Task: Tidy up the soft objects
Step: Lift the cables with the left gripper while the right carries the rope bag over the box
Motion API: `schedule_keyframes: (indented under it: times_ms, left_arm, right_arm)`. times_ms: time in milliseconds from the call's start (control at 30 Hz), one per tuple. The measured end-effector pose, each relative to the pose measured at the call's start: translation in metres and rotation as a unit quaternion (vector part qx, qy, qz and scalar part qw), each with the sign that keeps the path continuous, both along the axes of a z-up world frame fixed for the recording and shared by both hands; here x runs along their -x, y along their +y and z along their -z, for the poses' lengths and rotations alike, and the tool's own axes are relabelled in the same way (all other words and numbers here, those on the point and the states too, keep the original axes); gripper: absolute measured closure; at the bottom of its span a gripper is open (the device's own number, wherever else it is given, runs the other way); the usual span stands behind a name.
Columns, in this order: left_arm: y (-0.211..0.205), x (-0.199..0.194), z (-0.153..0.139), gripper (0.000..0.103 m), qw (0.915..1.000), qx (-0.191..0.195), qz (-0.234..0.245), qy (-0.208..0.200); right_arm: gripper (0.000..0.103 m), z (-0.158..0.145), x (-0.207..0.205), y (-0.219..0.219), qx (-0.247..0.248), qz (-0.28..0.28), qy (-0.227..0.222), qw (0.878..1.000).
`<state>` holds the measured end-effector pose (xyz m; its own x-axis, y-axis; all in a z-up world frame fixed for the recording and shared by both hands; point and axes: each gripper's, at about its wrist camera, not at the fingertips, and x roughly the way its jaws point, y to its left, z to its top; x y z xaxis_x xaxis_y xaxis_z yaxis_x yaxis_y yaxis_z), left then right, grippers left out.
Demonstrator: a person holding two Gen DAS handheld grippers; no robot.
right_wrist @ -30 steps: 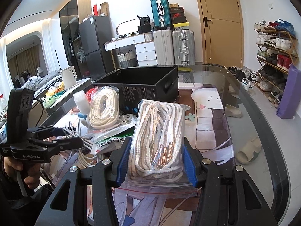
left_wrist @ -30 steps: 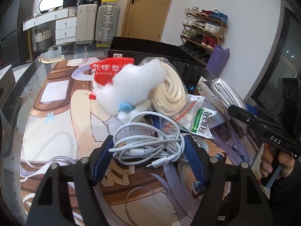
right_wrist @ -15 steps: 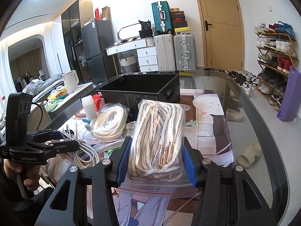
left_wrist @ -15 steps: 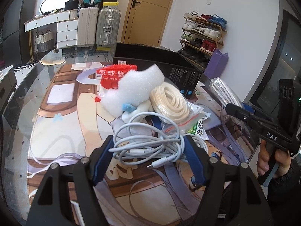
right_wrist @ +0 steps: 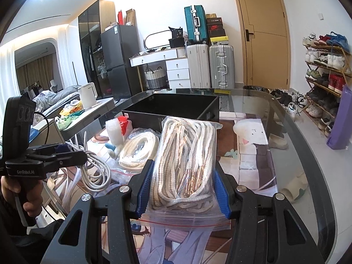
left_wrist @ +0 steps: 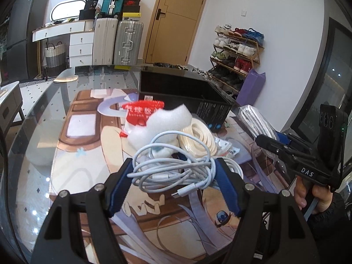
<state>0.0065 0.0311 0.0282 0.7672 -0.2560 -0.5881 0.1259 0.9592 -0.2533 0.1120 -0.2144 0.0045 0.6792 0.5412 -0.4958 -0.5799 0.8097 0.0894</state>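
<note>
Carry step, I judge: left gripper [left_wrist: 172,177] clenches the white cable bundle [left_wrist: 173,167], right gripper [right_wrist: 182,189] clamps the bagged rope [right_wrist: 187,160]; next, lowering both into the black box [right_wrist: 176,107] at the desk's far edge

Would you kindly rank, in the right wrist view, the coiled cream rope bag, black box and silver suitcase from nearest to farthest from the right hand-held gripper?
From the right hand-held gripper:
1. Coiled cream rope bag, just ahead to the left on the table.
2. Black box, straight ahead, behind it.
3. Silver suitcase, across the room by the door.
</note>
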Motion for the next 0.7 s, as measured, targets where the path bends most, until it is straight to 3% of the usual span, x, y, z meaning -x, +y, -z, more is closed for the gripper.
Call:
schedule_keyframes:
  times_ms: [700]
  left_arm:
    - [0.005, -0.040, -0.049, 0.030, 0.9981, -0.030, -0.021, -0.049]
  right_arm:
    - [0.052, -0.037, -0.027, 0.036, 0.023, -0.010, -0.014, 1.000]
